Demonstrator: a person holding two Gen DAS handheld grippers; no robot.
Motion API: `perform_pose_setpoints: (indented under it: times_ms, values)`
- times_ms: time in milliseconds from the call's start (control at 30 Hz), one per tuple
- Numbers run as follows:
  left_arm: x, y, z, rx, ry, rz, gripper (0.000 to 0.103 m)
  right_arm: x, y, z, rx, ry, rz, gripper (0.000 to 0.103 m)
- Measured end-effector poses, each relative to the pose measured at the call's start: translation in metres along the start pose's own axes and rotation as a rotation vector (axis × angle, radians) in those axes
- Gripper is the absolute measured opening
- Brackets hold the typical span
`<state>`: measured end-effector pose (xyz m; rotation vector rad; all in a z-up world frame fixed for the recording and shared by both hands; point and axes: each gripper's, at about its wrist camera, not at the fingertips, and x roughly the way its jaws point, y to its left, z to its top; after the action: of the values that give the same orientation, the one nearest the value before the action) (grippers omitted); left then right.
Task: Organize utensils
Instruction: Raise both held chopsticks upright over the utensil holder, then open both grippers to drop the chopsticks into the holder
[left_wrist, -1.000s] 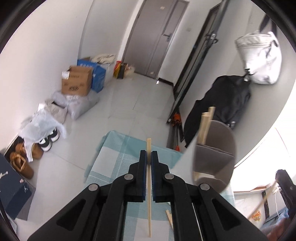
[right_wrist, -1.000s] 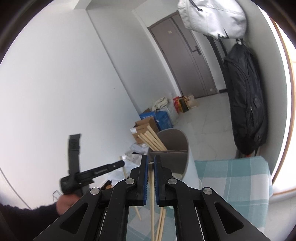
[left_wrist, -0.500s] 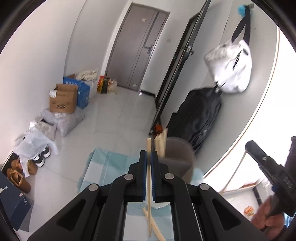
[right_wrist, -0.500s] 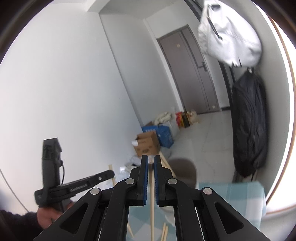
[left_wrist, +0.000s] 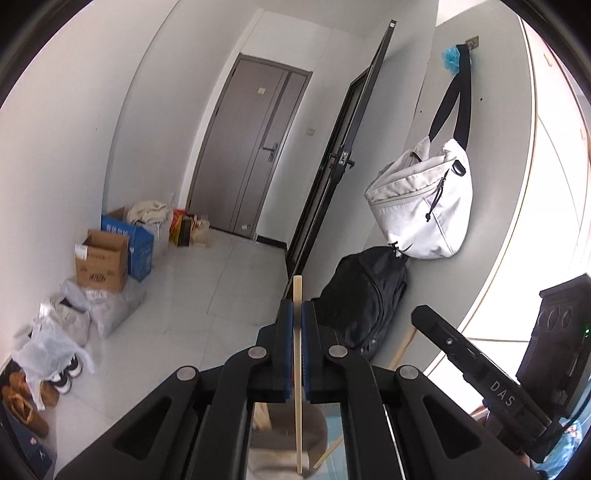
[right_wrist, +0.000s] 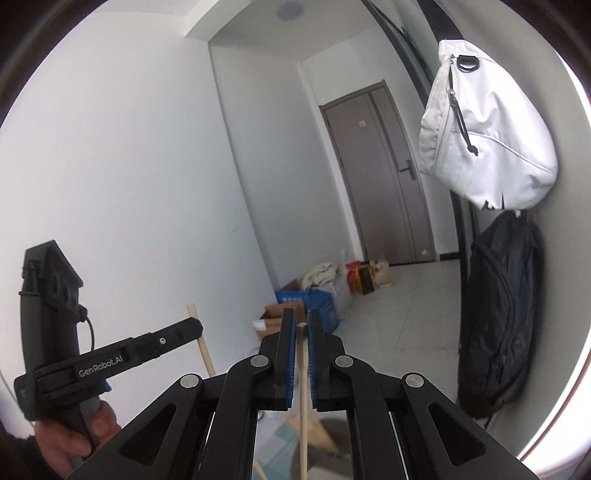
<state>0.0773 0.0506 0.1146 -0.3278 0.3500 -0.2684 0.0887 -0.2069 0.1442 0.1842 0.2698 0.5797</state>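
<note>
My left gripper (left_wrist: 297, 314) is shut on a wooden chopstick (left_wrist: 297, 398) that runs down between the pads toward the grey utensil holder (left_wrist: 288, 448) just below, which has other chopsticks in it. My right gripper (right_wrist: 301, 323) is shut on another wooden chopstick (right_wrist: 303, 406), held upright. The holder's rim (right_wrist: 325, 428) shows dimly under the right fingers. The right gripper also shows in the left wrist view (left_wrist: 419, 314), with its chopstick (left_wrist: 402, 345) below it. The left gripper shows in the right wrist view (right_wrist: 197, 326) with its chopstick (right_wrist: 201, 343).
A black backpack (left_wrist: 362, 295) and a white bag (left_wrist: 421, 206) hang on the right wall. Cardboard boxes (left_wrist: 101, 258), bags and shoes (left_wrist: 55, 354) lie along the left wall of the hallway. A grey door (left_wrist: 251, 155) stands at the far end.
Both grippers have tilted upward and risen with their chopsticks. The holder has dropped to the bottom of both views and the checked cloth is almost out of sight.
</note>
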Motion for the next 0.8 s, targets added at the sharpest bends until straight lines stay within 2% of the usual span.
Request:
perform_pose_setpoints:
  times_ms: [300,500,700,800]
  values:
    - [0.042,0.007,-0.005,0.007,-0.004,0.015,0.000,0.041,-0.022,-0.003,-0.034,0.003,-0.030,0.005]
    - [0.065,0.012,-0.021,0.032,-0.001,0.045,0.000,0.057,-0.035,-0.014,-0.042,0.010,-0.011,0.005]
    - [0.073,0.016,-0.035,0.029,0.027,0.006,0.000,0.069,-0.035,-0.029,-0.078,0.043,0.004,0.005]
    - [0.074,0.021,-0.041,0.019,0.072,-0.035,0.000,0.076,-0.035,-0.038,-0.082,0.083,0.020,0.006]
